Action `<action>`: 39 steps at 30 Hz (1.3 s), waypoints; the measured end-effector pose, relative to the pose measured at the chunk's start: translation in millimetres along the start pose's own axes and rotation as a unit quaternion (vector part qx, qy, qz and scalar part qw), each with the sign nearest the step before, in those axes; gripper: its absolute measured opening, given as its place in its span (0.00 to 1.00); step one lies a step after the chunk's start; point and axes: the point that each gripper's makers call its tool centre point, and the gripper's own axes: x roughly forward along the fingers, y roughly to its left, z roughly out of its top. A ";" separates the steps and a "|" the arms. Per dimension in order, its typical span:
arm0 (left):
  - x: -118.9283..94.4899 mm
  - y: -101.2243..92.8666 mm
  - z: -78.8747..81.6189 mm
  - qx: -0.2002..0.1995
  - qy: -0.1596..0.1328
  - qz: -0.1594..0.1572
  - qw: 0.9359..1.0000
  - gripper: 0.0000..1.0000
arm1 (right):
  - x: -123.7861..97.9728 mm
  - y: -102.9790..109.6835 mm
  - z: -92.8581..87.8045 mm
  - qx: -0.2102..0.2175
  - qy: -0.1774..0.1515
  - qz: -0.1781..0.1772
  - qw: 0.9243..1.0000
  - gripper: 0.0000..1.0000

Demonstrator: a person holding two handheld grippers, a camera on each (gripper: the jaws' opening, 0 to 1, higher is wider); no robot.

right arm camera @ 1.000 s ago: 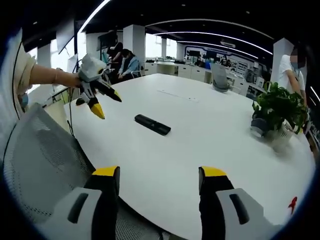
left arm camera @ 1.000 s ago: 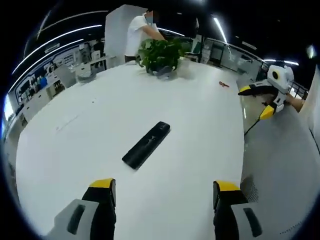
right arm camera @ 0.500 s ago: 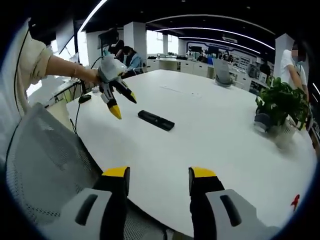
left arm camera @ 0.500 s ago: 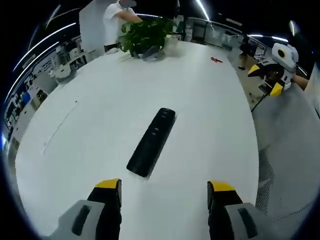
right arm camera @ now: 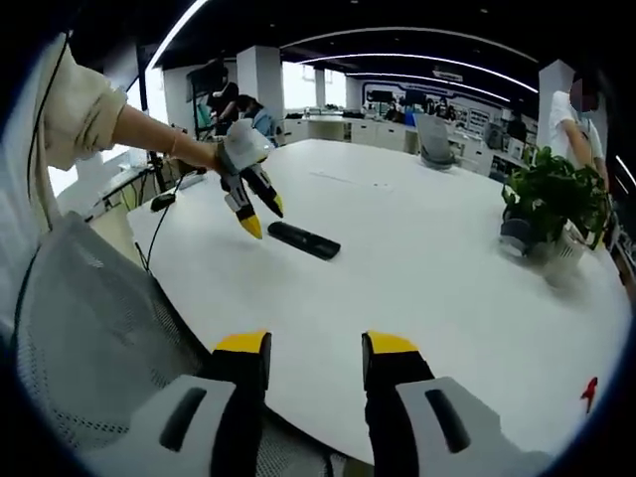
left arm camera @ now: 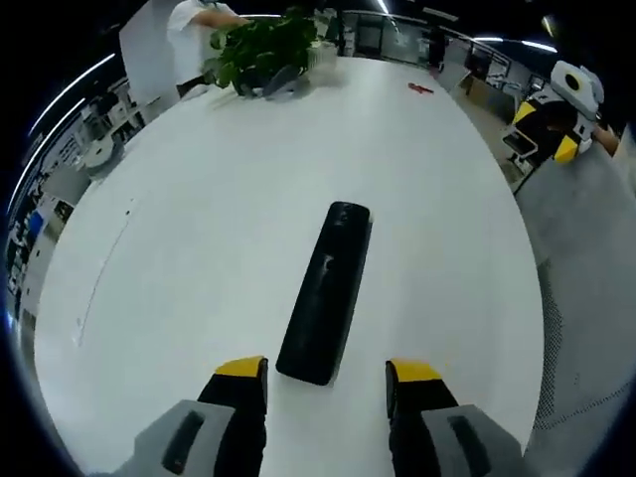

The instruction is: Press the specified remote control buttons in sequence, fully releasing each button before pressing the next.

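The black remote control (left arm camera: pixel 326 290) lies lengthwise on the white table (left arm camera: pixel 179 199), buttons up. My left gripper (left arm camera: pixel 327 383) hovers open over its near end, which sits just between and ahead of the yellow-tipped jaws. In the right gripper view the same remote (right arm camera: pixel 303 239) lies at mid-table, and the left gripper (right arm camera: pixel 260 216), held by a person's hand, points down at its left end. My right gripper (right arm camera: pixel 316 348) is open and holds nothing at the table's near edge, well short of the remote. It also appears far right as the right gripper (left arm camera: pixel 558 99).
A potted plant (left arm camera: pixel 263 45) stands at the far side of the table, seen too as the plant (right arm camera: pixel 556 204) on the right. A small red item (left arm camera: pixel 420 87) lies near the table's edge. A grey mesh chair (right arm camera: pixel 89 328) stands beside the table. People sit and stand in the background.
The left gripper has moved in over the remote's near end, and its jaws have narrowed. The right gripper's jaws have also narrowed a little. The remote has stayed put.
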 end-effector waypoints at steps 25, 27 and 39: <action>19.1 -2.4 7.2 0.103 0.110 -0.030 0.988 0.30 | 2.7 4.8 -10.4 0.004 0.027 0.018 0.999 0.21; 19.1 -2.0 7.1 0.103 0.117 -0.031 0.987 0.30 | 2.0 1.0 -9.0 0.001 0.023 0.007 1.000 0.25; 18.0 -2.5 4.8 0.104 0.114 -0.028 0.988 0.30 | 3.9 2.9 -13.7 0.010 0.035 0.015 0.999 0.27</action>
